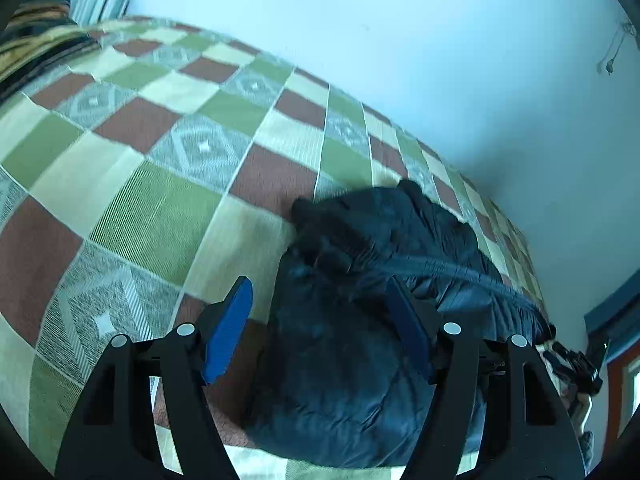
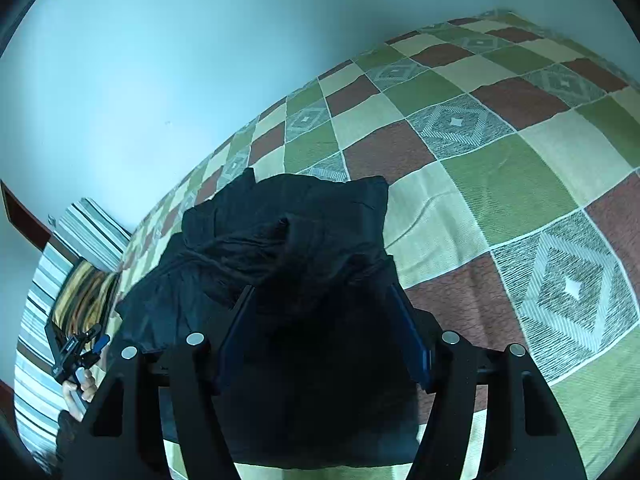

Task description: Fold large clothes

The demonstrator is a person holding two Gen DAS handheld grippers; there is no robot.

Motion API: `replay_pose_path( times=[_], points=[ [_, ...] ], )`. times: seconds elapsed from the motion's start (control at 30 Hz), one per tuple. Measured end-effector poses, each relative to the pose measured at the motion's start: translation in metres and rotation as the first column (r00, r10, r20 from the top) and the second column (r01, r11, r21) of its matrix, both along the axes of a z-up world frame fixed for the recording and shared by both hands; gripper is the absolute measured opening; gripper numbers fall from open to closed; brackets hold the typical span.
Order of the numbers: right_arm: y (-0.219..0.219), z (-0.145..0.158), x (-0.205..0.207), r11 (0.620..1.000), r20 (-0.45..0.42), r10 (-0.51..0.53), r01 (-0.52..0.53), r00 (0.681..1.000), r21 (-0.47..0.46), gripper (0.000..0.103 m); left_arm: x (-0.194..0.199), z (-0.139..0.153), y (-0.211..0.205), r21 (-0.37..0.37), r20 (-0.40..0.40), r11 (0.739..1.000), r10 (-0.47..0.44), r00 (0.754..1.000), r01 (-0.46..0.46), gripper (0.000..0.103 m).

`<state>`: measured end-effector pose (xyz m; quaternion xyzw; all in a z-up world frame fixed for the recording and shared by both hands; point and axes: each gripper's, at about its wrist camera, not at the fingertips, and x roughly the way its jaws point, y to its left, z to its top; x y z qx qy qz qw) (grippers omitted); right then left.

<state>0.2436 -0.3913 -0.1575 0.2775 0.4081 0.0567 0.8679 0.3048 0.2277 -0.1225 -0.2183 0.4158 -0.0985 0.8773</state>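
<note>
A dark navy puffy jacket (image 1: 360, 320) lies bunched in a compact heap on a checkered bedspread (image 1: 160, 140). My left gripper (image 1: 320, 328) is open, its blue pads (image 1: 228, 332) spread wide, over the jacket's left edge and holding nothing. In the right wrist view the same jacket (image 2: 288, 240) fills the middle. My right gripper (image 2: 324, 336) is open, its jaws straddling the jacket's near end without pinching it. The left gripper also shows in the right wrist view (image 2: 80, 354) at the far left, held in a hand.
The bedspread (image 2: 500, 168) of green, red, cream and grey squares covers the bed. A pale wall (image 1: 400, 40) runs along the bed's far side. A striped pillow (image 1: 36, 36) and striped bedding (image 2: 80, 240) lie at one end. The right gripper (image 1: 576, 364) shows at the right edge.
</note>
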Motion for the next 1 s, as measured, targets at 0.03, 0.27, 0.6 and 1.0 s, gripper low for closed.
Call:
replay_pose_path(
  times=[0.03,0.27,0.6,1.0],
  points=[
    [0.001,0.0,0.003,1.0,-0.001,0.012,-0.012,1.0,-0.014,0.065,0.001,-0.004,-0.001,0.004,-0.006,1.0,-0.016,1.0,0.016,0.069],
    [0.014,0.003,0.032,0.977,0.0,0.148,-0.146,0.989,-0.153,0.065,0.02,-0.01,-0.005,0.049,0.015,0.99,-0.136,0.991,0.135,0.07],
    [0.018,-0.004,0.066,0.952,-0.01,0.252,-0.25,0.968,-0.176,0.072,0.066,-0.025,-0.024,0.122,-0.052,0.941,-0.312,0.949,0.316,0.072],
    [0.036,-0.017,0.073,0.917,-0.058,0.277,-0.282,0.959,-0.283,0.018,0.069,-0.036,-0.052,0.322,-0.11,0.874,-0.346,0.932,0.363,0.015]
  ],
)
